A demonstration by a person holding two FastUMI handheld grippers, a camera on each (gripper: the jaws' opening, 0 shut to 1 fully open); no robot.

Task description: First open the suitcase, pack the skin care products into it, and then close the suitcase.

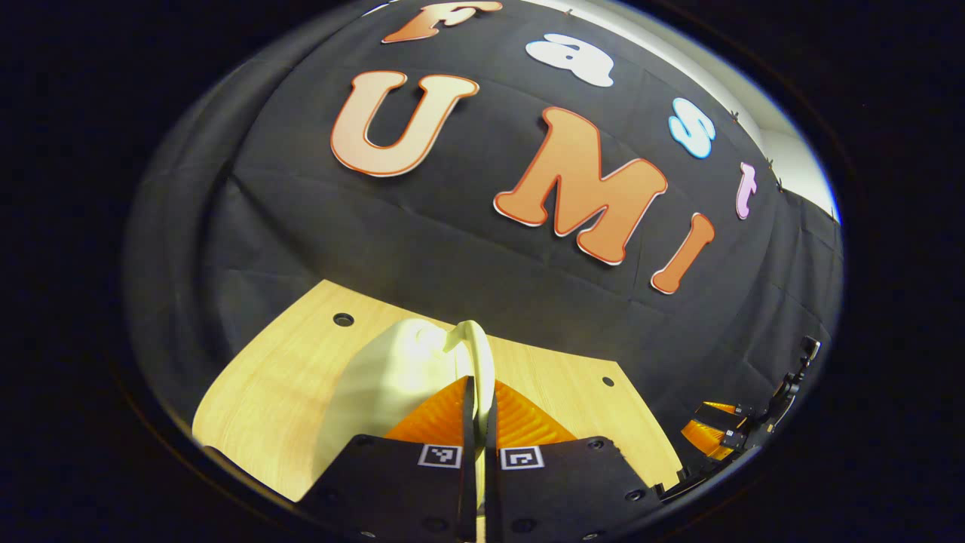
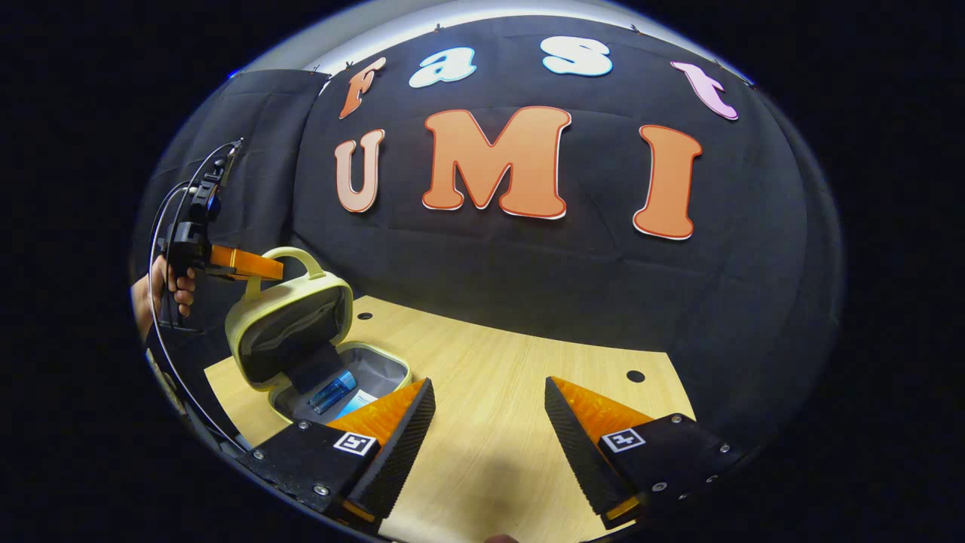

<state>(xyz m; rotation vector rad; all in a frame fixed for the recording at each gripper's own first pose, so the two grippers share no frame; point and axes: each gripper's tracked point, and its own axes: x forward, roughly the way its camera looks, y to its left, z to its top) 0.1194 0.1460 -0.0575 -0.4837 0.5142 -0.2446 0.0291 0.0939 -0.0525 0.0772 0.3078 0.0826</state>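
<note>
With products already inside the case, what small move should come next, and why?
Probably swing the lid down with the left hand-held gripper, which is shut on the handle. A blue tube lies inside the open suitcase; the right hand-held gripper is open and empty.

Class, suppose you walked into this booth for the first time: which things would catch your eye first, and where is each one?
First, the pale yellow suitcase at the left of the wooden table, its lid propped up, with a blue tube lying in the grey base. Next, the left gripper, fingers pinched on the suitcase handle at the lid's top. Nearest in the right gripper view, the right gripper hangs open over bare wood.
</note>
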